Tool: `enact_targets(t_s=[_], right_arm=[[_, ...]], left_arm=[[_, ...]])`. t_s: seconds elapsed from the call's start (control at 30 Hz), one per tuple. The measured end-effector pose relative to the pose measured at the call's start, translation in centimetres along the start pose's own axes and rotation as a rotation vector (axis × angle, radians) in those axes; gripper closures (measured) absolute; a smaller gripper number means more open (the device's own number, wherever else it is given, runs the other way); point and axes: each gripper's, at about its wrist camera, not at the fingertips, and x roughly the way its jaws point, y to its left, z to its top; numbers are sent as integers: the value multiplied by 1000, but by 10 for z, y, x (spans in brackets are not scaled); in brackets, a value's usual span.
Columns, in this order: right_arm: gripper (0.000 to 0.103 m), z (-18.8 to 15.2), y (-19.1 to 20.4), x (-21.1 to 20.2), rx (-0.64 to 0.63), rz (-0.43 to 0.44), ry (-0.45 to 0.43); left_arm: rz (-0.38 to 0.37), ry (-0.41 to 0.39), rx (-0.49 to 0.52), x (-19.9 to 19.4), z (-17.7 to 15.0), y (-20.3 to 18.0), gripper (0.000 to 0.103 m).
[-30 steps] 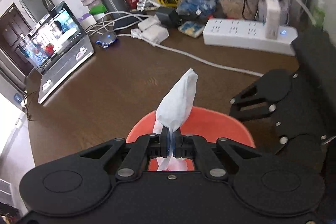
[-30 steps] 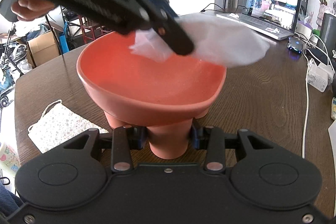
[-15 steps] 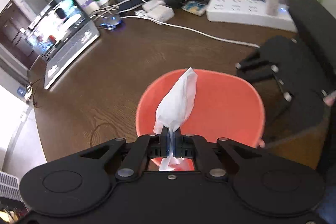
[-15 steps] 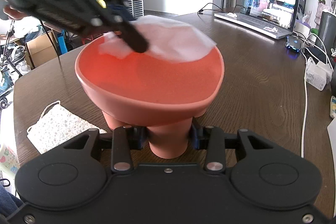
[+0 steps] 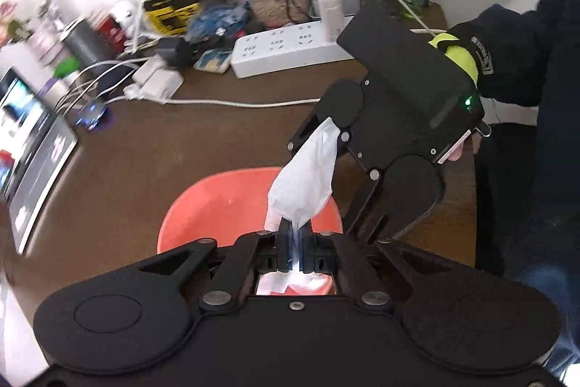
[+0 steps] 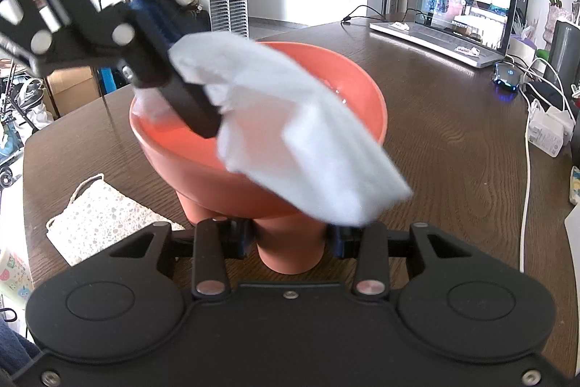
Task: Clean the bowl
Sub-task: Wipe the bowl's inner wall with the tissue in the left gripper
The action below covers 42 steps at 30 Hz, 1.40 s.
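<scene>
My left gripper [image 5: 294,242] pinches the white tissue [image 6: 290,129] over the orange bowl [image 6: 348,104] on the table, right gripper [image 6: 290,236] clamps its foot: press tissue flat, sweep the wall, steady the base.

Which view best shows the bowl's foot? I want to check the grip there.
The right wrist view: the bowl shows whole, the right gripper clamping its foot. The left wrist view shows only the bowl's inside.
</scene>
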Motion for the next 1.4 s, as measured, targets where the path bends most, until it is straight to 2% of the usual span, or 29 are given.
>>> enact_targets(t_s=[0.07, 0.17, 0.23, 0.37, 0.57, 0.87, 1.27, 1.4], right_arm=[[59, -1, 1, -1, 0, 0, 0], [59, -1, 1, -1, 0, 0, 0], [59, -1, 0, -1, 0, 0, 0], [59, 0, 0, -1, 0, 0, 0], [59, -2, 2, -4, 0, 3, 0], [59, -4, 5, -5, -4, 4, 2], [59, -1, 3, -2, -4, 5, 2], [59, 0, 3, -1, -3, 5, 2]], left_arm=[[-4, -20, 110, 3, 1, 2, 100], [7, -4, 218, 11, 3, 5, 100], [44, 24, 285, 21, 4, 12, 100], [67, 107, 402, 31, 6, 21, 100], [41, 249, 444, 34, 9, 25, 100], [10, 366, 529, 31, -4, 4, 100], [-75, 355, 559, 20, 6, -23, 100], [-105, 309, 529, 21, 14, -24, 100]])
